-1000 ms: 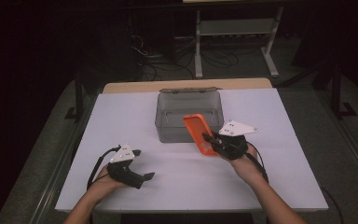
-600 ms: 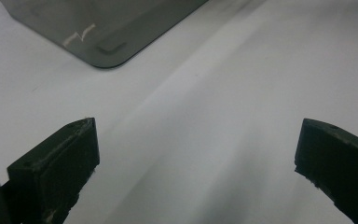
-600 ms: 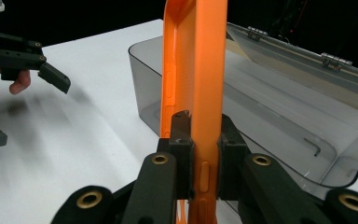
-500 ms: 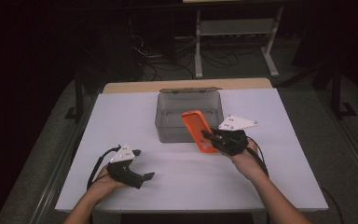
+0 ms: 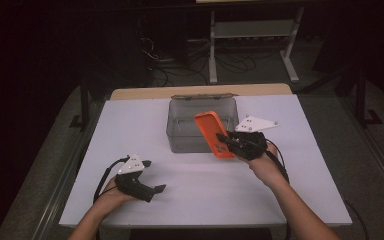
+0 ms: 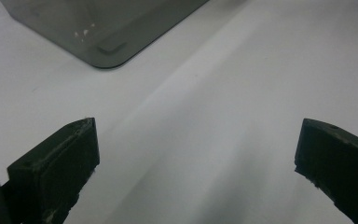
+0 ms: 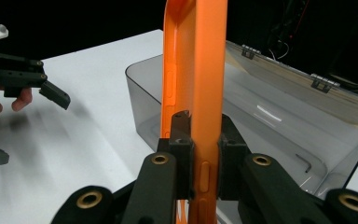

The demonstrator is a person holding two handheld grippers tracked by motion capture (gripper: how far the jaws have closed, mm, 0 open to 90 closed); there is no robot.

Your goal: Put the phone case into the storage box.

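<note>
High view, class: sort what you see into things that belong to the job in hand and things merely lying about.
In the job:
- orange rubbery phone case, clamped in the right gripper
- clear grey plastic box with hinged lid, just behind the case

Lying about:
- small metal hex key inside the box
- white metal shelf frame behind the table
- left gripper, open, idle over the white table

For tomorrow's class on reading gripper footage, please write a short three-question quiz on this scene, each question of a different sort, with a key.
1. True or false: the right gripper is shut on the orange phone case.
2. How do the left gripper's jaws stand? A) spread apart with nothing between them B) clamped on the case C) gripping the box's rim
3. Fill in: a small hex key lies inside the grey clear ____.

Key: 1 true; 2 A; 3 box, seen in the right gripper view.
</note>
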